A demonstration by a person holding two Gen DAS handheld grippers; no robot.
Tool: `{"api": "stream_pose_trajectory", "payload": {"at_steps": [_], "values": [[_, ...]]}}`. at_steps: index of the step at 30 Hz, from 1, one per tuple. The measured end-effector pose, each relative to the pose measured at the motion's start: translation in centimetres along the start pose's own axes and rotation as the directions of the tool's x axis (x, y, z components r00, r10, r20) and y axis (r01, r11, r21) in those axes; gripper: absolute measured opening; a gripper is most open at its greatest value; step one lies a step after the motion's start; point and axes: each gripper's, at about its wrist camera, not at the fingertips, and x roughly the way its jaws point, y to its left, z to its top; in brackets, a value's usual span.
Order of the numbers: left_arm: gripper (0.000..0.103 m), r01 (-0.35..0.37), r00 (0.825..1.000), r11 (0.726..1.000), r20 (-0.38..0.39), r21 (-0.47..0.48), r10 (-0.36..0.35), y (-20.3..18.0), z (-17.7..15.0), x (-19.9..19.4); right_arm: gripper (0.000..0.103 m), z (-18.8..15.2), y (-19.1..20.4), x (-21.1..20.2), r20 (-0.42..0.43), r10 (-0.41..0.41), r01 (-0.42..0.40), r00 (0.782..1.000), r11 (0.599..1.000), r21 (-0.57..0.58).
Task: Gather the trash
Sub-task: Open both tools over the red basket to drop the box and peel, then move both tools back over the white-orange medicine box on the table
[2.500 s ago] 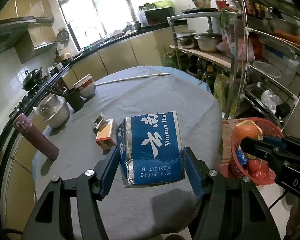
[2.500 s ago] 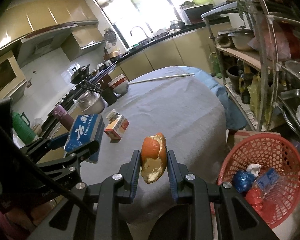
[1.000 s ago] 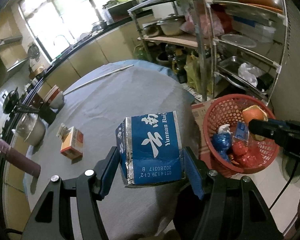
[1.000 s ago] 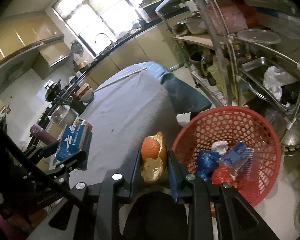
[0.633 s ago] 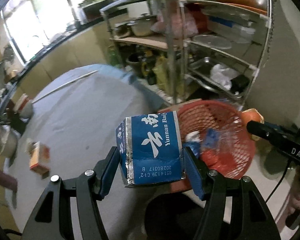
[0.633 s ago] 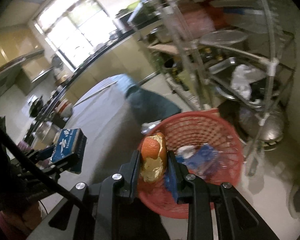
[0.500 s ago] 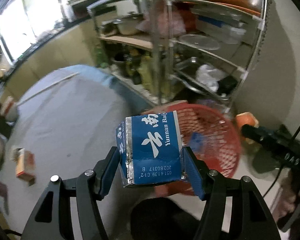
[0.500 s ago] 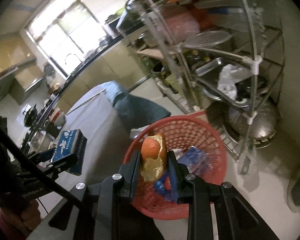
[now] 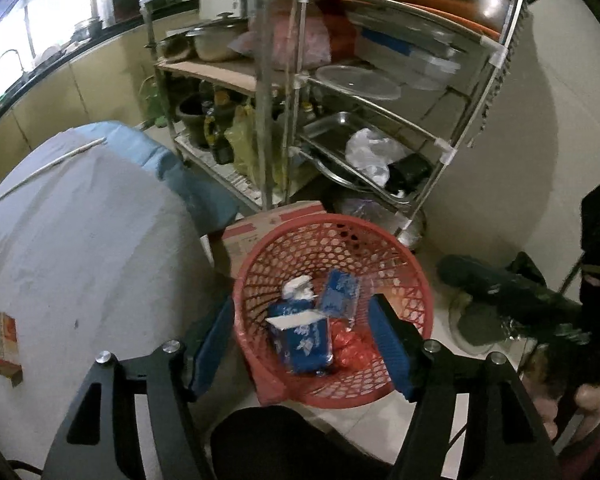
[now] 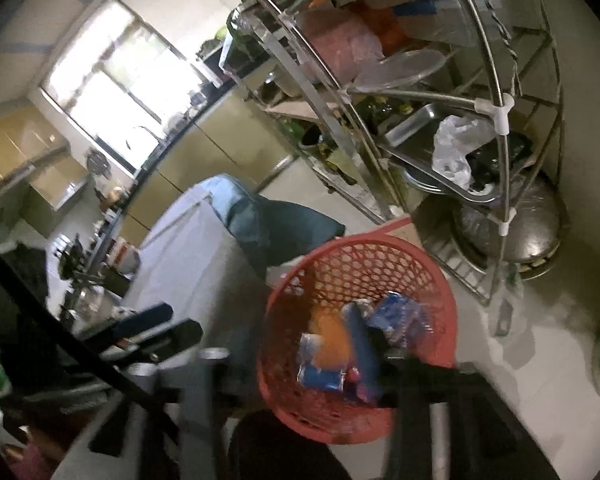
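Observation:
A red mesh basket (image 9: 332,220) stands on the floor beside the table, with several pieces of trash in it. The blue carton (image 9: 300,336) lies inside it, free of my left gripper (image 9: 300,310), which hangs above with its jaws opening and nothing between the pads. In the blurred right wrist view the orange peel (image 10: 330,340) is inside the basket (image 10: 360,244), loose from the pads. My right gripper (image 10: 288,360) is over the basket, its jaws opening, one blue finger (image 10: 364,352) showing. The left gripper (image 10: 152,320) appears at the left of that view.
A metal shelf rack (image 9: 444,148) with pots, trays and bags stands just behind the basket. A cardboard box (image 9: 276,220) sits against the basket. The table under a grey cloth (image 9: 80,240) is to the left, with a small orange box (image 9: 0,340) on it.
Both grippers swung from over the table to above the basket. The left let go of the blue carton, which dropped in. The right opened and the orange peel left its pads.

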Motion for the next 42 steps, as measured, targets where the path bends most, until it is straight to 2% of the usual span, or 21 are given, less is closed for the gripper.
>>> {"api": "stream_pose_trajectory", "payload": {"at_steps": [3, 8, 11, 15, 17, 18, 22, 27, 30, 35, 38, 42], "values": [[0.070, -0.024, 1.000, 0.999, 0.010, -0.023, 0.025, 1.5, -0.7, -0.7, 0.068, 0.0, 0.8, -0.4, 0.028, 0.004, -0.004, 1.000, 1.000, -0.021], [0.070, -0.140, 0.989, 0.988, 0.033, -0.058, 0.143, 4.3, -2.8, -2.6, 0.068, -0.5, 2.1, 0.7, -0.002, 0.012, -0.012, 1.000, 0.999, -0.047], [0.070, -0.224, 0.972, 0.972, 0.058, -0.074, 0.229, 5.9, -4.4, -4.2, 0.068, -1.1, 3.6, 1.9, -0.041, 0.023, -0.026, 0.999, 0.997, -0.077], [0.073, -0.339, 0.932, 0.932, 0.086, -0.130, 0.351, 8.9, -7.3, -6.9, 0.068, -2.0, 6.0, 3.0, -0.075, 0.039, -0.049, 0.996, 0.989, -0.138], [0.073, -0.399, 0.904, 0.901, 0.092, -0.171, 0.417, 10.5, -8.9, -8.3, 0.068, -2.7, 7.7, 3.6, -0.095, 0.034, -0.052, 0.995, 0.981, -0.188], [0.073, -0.437, 0.883, 0.878, 0.094, -0.197, 0.460, 11.5, -10.1, -9.2, 0.068, -3.1, 8.4, 3.8, -0.100, 0.032, -0.052, 0.994, 0.977, -0.206], [0.073, -0.533, 0.818, 0.799, 0.069, -0.278, 0.571, 14.7, -13.7, -11.4, 0.068, -4.4, 11.2, 4.6, -0.131, 0.039, -0.074, 0.991, 0.960, -0.269], [0.073, -0.594, 0.767, 0.714, 0.007, -0.371, 0.641, 18.5, -17.6, -13.6, 0.068, -5.9, 14.9, 5.5, -0.161, 0.045, -0.099, 0.986, 0.933, -0.347], [0.073, -0.629, 0.729, 0.655, -0.025, -0.419, 0.684, 20.6, -19.5, -14.9, 0.068, -6.9, 16.9, 6.1, -0.184, 0.052, -0.121, 0.982, 0.915, -0.385], [0.073, -0.649, 0.688, 0.575, -0.064, -0.498, 0.722, 23.6, -22.2, -17.2, 0.068, -8.9, 20.8, 7.2, -0.229, 0.070, -0.169, 0.971, 0.876, -0.453], [0.074, -0.658, 0.670, 0.534, -0.089, -0.531, 0.737, 24.9, -23.5, -18.0, 0.068, -10.5, 23.4, 7.7, -0.262, 0.081, -0.207, 0.962, 0.839, -0.503], [0.074, -0.668, 0.654, 0.497, -0.118, -0.555, 0.747, 25.9, -25.4, -18.7, 0.068, -12.7, 26.0, 7.8, -0.278, 0.080, -0.233, 0.957, 0.783, -0.576]]}}
